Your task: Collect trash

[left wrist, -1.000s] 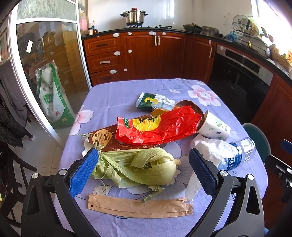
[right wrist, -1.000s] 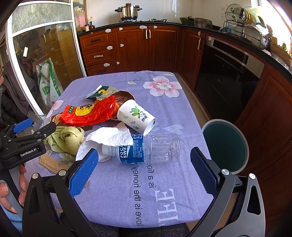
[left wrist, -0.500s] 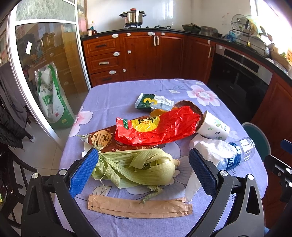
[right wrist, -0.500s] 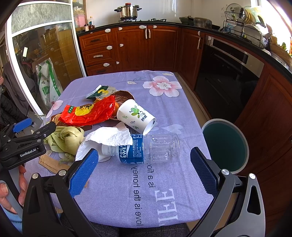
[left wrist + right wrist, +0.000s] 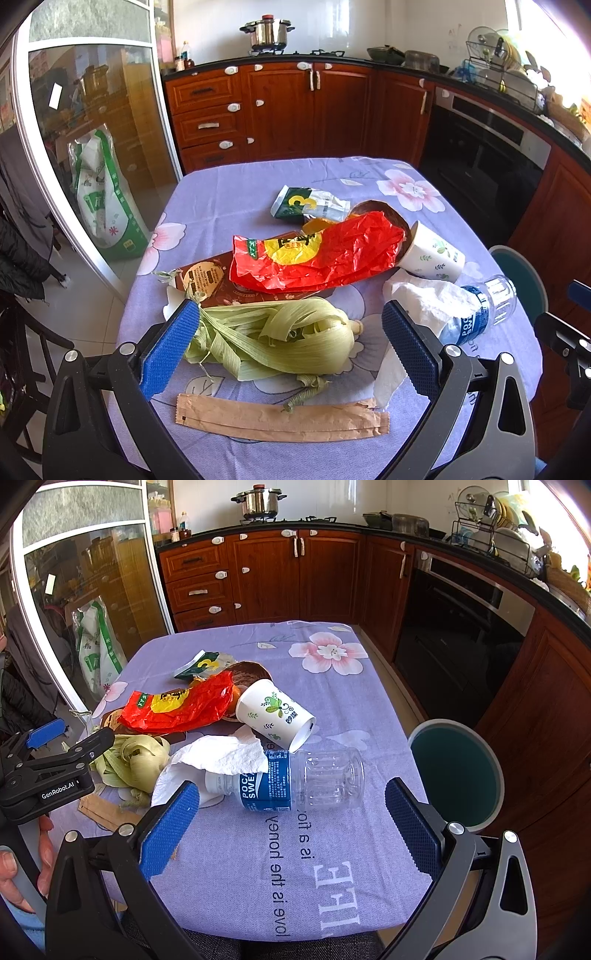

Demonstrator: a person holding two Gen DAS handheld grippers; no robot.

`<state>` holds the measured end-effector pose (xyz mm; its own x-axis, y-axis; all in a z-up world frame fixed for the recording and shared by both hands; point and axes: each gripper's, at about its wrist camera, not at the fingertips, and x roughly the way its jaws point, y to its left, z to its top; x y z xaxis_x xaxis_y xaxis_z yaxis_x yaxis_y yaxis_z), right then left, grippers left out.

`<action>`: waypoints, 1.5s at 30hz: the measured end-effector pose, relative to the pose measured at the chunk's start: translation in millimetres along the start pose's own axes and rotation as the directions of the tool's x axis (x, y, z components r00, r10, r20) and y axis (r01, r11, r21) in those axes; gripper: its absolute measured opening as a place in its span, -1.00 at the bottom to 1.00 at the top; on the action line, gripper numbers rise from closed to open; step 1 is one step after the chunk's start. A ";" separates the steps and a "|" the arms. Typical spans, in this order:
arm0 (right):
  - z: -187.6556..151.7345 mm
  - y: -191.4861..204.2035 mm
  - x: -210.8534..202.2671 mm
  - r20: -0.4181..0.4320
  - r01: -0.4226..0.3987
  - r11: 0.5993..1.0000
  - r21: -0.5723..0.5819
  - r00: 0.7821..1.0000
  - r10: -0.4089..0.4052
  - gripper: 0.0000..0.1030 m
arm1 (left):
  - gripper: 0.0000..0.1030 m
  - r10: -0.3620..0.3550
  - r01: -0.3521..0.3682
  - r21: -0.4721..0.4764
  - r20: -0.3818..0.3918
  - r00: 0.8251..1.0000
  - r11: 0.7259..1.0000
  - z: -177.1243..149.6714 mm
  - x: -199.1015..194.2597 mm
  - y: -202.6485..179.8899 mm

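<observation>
Nothing on the counter (image 5: 229,871) has shifted since the earlier frames; both grippers hover where they were, with only a slight drift of the left view.

Nearest the left gripper (image 5: 291,347), whose jaws stand wide apart and empty, a flat brown paper sleeve (image 5: 282,421) lies along the counter's near edge. Just beyond it, between the blue pads, sits the bundle of corn husks (image 5: 273,338). Behind the husks a red plastic bag (image 5: 317,251) lies over a brown wrapper (image 5: 207,277), and farther back a green and white packet (image 5: 308,205) rests towards the middle of the counter.

The right gripper (image 5: 291,823) is likewise spread wide and holds nothing. Directly ahead of it a clear plastic bottle (image 5: 306,779) lies on its side, its neck end tucked under a crumpled white tissue (image 5: 218,757). Touching the bottle's far side is a tipped paper cup (image 5: 277,712). Off the counter's right edge, on the floor, stands the round bin (image 5: 458,771), open-topped.

By my judgement the collecting has not begun: every piece is still on the counter. The likely first move is for the right gripper to go forward and down, close across the bottle's ribbed body, and carry it right to the bin. The thin plastic may flex or roll, so a centred, square grip matters.
</observation>
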<state>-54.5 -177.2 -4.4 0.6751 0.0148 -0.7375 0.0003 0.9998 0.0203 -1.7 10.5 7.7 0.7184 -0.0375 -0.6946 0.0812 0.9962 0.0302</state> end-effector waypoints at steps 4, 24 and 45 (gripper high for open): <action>-0.7 -0.5 1.4 -0.002 0.000 1.000 -0.001 1.000 0.000 0.88 | 0.93 -0.006 0.006 -0.001 -0.018 1.000 1.000 -2.5 5.7 -0.5; 8.1 -3.5 32.5 -0.039 -0.009 1.000 -0.018 0.999 0.009 0.88 | 0.92 -0.074 0.075 0.000 -0.193 0.978 0.997 -18.0 77.9 -9.9; 31.2 87.6 103.5 -0.261 -0.244 0.933 -0.265 0.950 0.174 0.88 | -0.52 -0.163 0.165 0.008 -0.128 0.978 0.986 -2.6 22.5 31.5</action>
<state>38.4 -88.5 -57.9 0.4490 0.1920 -0.8727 -0.3596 0.9329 0.0202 15.2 41.2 -8.9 0.6015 -0.1889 -0.7762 0.2045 0.9757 -0.0790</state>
